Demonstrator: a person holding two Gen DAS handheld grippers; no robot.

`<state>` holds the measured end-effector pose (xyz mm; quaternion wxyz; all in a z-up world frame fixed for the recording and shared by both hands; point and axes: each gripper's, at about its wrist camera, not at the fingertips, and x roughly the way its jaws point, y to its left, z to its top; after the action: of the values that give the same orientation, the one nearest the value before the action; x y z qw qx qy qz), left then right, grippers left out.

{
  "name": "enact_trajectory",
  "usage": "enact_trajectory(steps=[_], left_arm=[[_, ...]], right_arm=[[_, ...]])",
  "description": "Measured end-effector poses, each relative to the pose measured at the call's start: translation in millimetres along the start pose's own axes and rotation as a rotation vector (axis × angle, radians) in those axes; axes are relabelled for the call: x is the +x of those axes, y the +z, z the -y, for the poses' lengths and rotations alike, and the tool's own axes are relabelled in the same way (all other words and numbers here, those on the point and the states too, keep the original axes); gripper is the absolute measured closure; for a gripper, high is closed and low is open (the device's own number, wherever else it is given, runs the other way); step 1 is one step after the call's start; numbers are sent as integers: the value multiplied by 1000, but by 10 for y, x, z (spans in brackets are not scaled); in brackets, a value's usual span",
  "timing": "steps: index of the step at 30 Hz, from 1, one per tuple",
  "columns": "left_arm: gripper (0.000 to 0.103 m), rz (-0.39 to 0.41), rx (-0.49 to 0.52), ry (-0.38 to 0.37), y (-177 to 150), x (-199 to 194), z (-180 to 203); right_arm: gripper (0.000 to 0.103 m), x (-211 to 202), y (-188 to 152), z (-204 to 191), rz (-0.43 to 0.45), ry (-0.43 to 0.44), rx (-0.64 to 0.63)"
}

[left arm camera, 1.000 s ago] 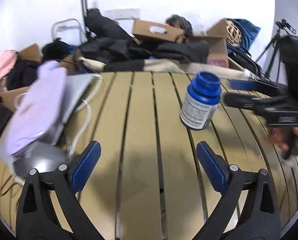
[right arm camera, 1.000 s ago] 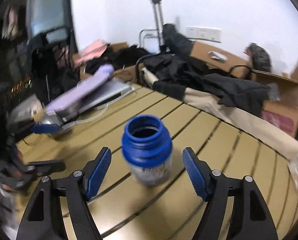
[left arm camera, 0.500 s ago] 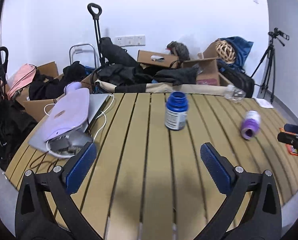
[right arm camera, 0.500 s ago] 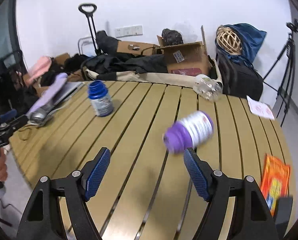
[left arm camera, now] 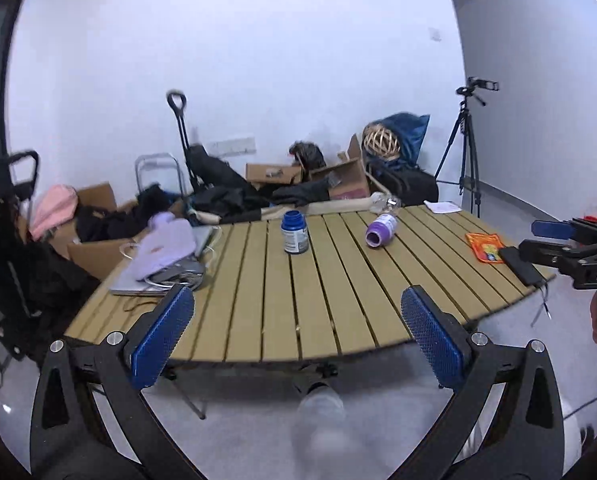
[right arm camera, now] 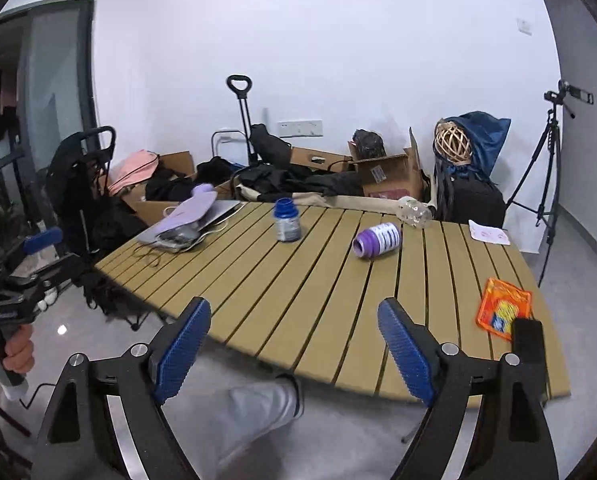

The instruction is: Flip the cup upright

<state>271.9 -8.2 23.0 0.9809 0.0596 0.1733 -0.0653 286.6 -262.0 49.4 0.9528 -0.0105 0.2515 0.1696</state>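
Both grippers, left (left arm camera: pixel 296 326) & right (right arm camera: pixel 294 344), gape wide, holding nothing, well off the table (right arm camera: pixel 298 304). Counts: 1 blue cup (right arm camera: pixel 286 220) upright, 1 purple cup (right arm camera: pixel 377 240) on its side mid-table. Risk: purple cup probably rolls along slats if nudged, or slips from a rim-only pinch.

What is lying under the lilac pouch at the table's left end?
The lilac pouch rests on a grey laptop with white cables around it. Anything further beneath them is covered.
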Motion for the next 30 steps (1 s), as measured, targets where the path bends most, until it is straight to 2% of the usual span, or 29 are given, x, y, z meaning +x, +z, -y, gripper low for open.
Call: enact_trajectory(steps=[3,7,11,14,17,20,22,30], left_arm=[[0,9,-10,31,-192,-509,-6],[0,24,-65,74,-624,-1192,-29],[0,44,-125,114,-1094,-1748,-4],[0,85,-171,135,-1356,-2044,92],[0,144,-115,124,-1362,-2214,201],[0,176,-142,85,-1308,-2359,175],[0,183,-137,88,-1280,-2368,195],[0,179,-123,80,-1351,-2438,275]], right_arm=[[14,-404,-300,-373,-13,-7,-75],[14,-908,-674,-715,-6,5,-94],[14,-1462,-1048,-984,62,30,-18],[13,-1825,-1321,-1201,141,-11,-9],[14,-2129,-1524,-1418,193,-25,-19],[13,-2295,-1597,-1616,228,-70,-94],[14,-2292,-1555,-1630,237,-93,-97],[13,-2252,-1589,-1581,210,-62,-57]])
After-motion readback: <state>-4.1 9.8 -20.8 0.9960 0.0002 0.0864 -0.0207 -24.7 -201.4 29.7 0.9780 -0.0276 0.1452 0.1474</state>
